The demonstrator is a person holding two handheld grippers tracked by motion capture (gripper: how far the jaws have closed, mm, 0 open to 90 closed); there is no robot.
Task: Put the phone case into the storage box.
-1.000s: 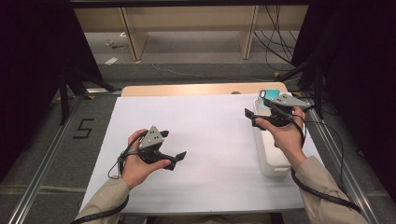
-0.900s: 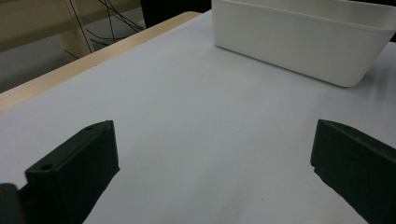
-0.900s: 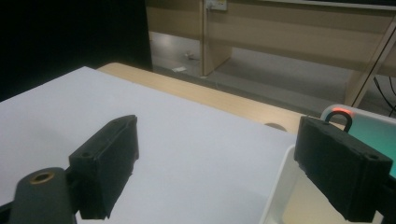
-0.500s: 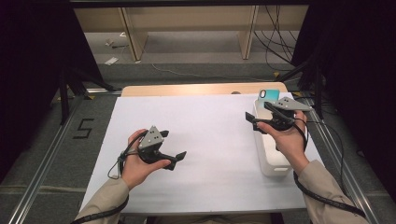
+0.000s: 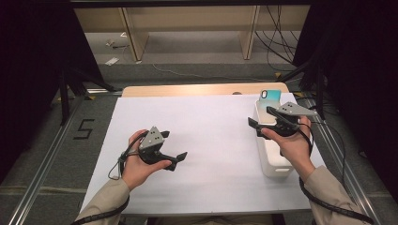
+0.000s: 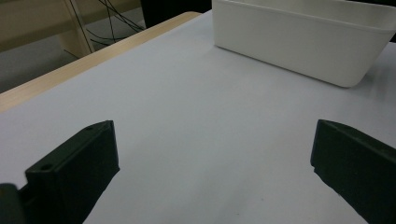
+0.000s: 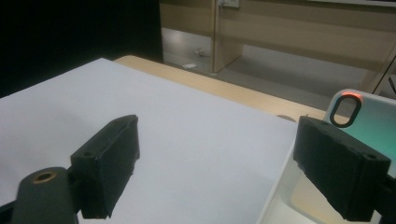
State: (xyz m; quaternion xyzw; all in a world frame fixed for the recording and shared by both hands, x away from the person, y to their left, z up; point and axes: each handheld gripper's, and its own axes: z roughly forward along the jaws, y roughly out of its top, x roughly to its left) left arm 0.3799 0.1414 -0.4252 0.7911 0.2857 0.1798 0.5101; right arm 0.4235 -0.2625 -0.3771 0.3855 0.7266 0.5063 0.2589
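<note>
Turquoise phone case (image 5: 271, 97) with an oval camera cutout stands upright in the white plastic bin (image 5: 272, 161), beside the empty, wide-spread right gripper (image 5: 263, 118); left gripper (image 5: 177, 159) likewise released.

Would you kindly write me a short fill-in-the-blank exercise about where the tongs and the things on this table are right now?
1. The teal phone case stands at the far end of the white ____.
2. The right tongs hover with jaws ____ and nothing between them.
3. The left tongs rest over the ____ sheet that covers the table.

Missing words: bin; open; white
</note>
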